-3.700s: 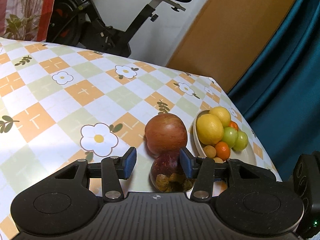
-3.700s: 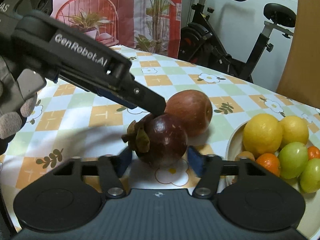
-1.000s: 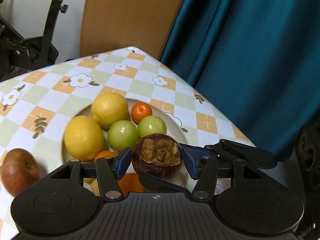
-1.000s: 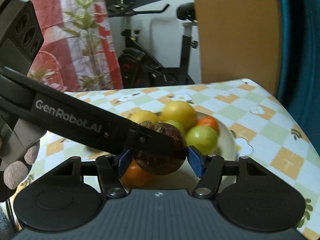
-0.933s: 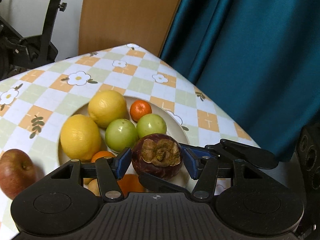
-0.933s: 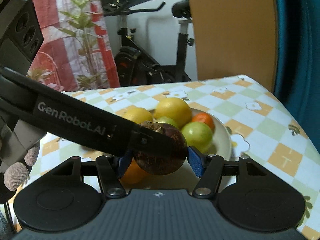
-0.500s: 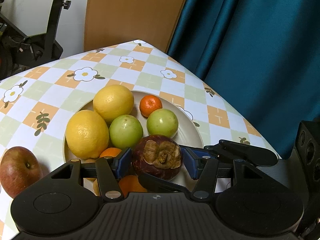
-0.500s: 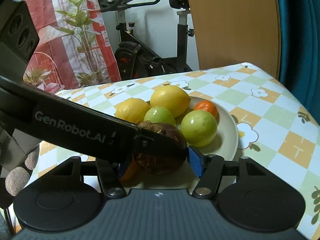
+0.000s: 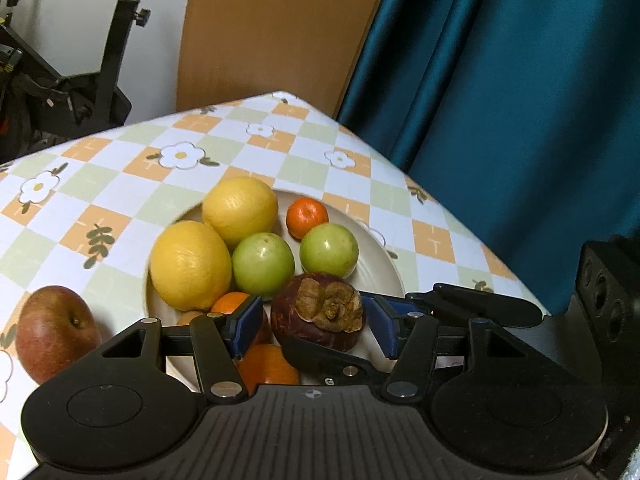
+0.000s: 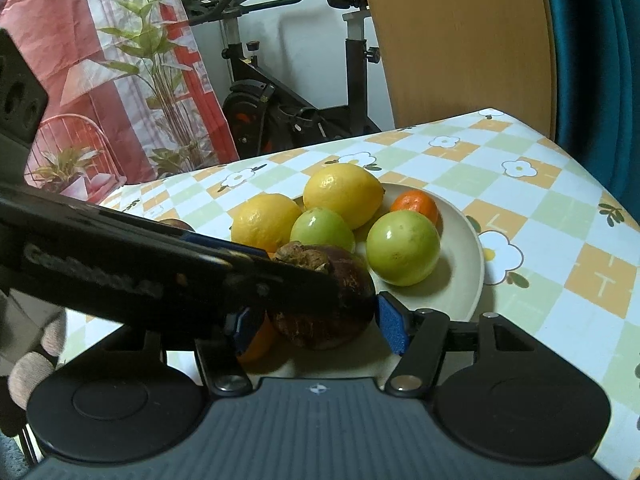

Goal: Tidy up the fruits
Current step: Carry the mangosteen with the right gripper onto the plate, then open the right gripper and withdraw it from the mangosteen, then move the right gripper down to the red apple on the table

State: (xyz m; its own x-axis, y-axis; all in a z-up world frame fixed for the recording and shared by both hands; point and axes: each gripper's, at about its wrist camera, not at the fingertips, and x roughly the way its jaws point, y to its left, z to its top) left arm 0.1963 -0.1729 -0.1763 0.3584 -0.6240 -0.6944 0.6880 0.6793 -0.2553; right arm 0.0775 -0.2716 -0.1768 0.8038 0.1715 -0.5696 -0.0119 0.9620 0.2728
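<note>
Left gripper (image 9: pixel 314 322) tilts down, jaws just opened off the mangosteen (image 9: pixel 320 334) — right gripper (image 10: pixel 316 322) likewise tilted, grip unclear.

Teal curtain (image 9: pixel 500 100), exercise bike (image 10: pixel 288 92)

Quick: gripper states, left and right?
Left gripper: open, jaws just opening, mangosteen between them, pads clear.
Right gripper: cannot tell; one pad meets the mangosteen, the other is hidden.
</note>
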